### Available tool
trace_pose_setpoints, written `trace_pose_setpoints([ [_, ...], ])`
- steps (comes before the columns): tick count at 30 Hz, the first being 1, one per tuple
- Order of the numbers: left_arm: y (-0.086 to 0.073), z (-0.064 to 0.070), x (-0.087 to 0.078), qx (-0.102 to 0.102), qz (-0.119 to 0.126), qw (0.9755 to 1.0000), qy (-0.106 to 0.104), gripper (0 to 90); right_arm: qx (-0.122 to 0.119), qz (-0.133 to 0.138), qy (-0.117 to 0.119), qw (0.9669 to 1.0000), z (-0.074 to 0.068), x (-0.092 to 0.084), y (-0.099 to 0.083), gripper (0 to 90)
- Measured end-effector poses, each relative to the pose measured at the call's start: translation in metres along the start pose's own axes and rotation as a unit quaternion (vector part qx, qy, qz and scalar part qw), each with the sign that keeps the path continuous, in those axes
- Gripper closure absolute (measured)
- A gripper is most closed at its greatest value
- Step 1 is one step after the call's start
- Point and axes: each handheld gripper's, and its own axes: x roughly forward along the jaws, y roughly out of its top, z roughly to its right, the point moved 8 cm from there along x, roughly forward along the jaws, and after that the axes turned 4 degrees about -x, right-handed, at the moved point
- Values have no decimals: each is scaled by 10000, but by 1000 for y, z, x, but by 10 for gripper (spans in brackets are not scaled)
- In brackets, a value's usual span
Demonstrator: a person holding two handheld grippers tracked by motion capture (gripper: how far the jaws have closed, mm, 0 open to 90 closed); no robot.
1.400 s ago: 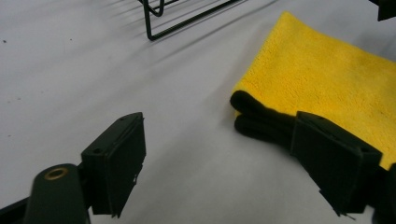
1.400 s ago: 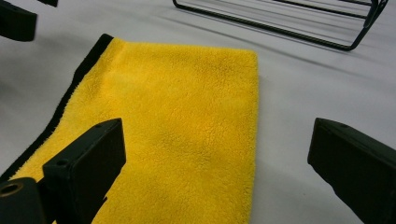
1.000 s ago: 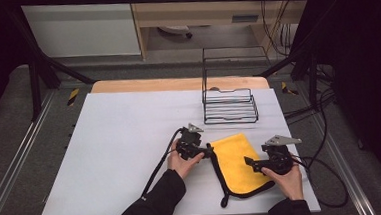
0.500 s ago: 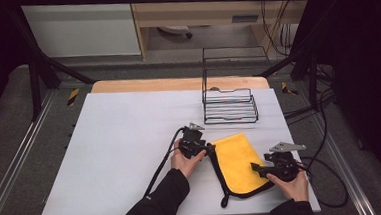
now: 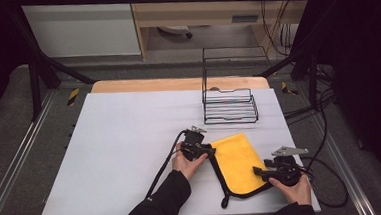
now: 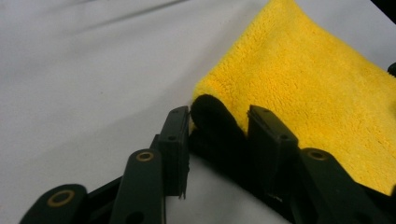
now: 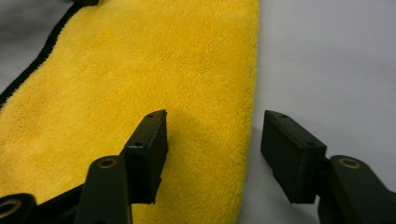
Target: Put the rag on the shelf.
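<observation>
A yellow cloth (image 5: 234, 165) with black trim lies folded on the white table (image 5: 124, 126), near the front right. My left gripper (image 5: 210, 150) is at the cloth's far left corner, its jaws shut on the black-trimmed edge (image 6: 217, 116); the yellow pile (image 6: 317, 93) spreads beyond. My right gripper (image 5: 257, 171) is low at the cloth's near right edge. Its jaws stand open (image 7: 212, 126), one over the yellow cloth (image 7: 140, 70) and one over bare table, so they straddle that edge.
A black wire rack (image 5: 230, 105) stands behind the cloth at the back right. The left gripper's black cable (image 5: 162, 169) trails toward the front edge. More cable (image 5: 328, 179) loops off the table's right side. A wooden strip (image 5: 142, 85) runs along the far edge.
My right gripper has moved toward the table's front edge along the cloth's right side. The left gripper has stayed at its corner of the cloth.
</observation>
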Motion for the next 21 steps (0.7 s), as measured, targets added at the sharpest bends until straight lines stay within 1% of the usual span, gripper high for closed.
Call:
trace_pose_setpoints([
  [1, 0, 0, 0, -1, -19, 10000, 26, 638, 73, -29, 46, 10000, -1, 1, 0, 480],
  [2, 0, 1, 0, -16, -45, 10000, 3, 683, 72, -37, 64, 9999, -2, 1, 0, 499],
  [5, 0, 3, 0, -9, -38, 10000, -34, 747, 140, -34, 153, 9998, -4, 1, 0, 586],
  [7, 0, 4, 0, -14, -39, 10000, -56, 768, 183, -71, 208, 9996, -5, 1, -1, 647],
  [10, 1, 4, -2, 12, -17, 10000, -82, 783, 375, -91, 286, 9988, -7, -1, 1, 758],
  [11, 2, 3, -2, 24, -15, 10000, -94, 785, 423, -88, 276, 9987, -7, -2, 1, 779],
  [12, 4, 3, -3, 44, -10, 9999, -125, 786, 455, -91, 239, 9986, -8, -2, 1, 791],
  [14, 6, 3, -4, 78, -20, 9999, -120, 788, 611, -107, 199, 9979, -11, -4, 3, 808],
  [16, 14, 1, -4, 172, -27, 9998, -35, 790, 764, -135, 261, 9966, -17, -5, 4, 813],
  [18, 16, 1, -4, 200, -30, 9998, -25, 791, 918, -133, 372, 9950, -24, -7, 4, 814],
  [19, 20, 1, -2, 287, -65, 9996, -24, 791, 947, -141, 372, 9947, -26, -8, 3, 813],
  [21, 21, 1, 0, 324, -68, 9994, -7, 791, 1059, -131, 406, 9935, -30, -9, 1, 809],
])
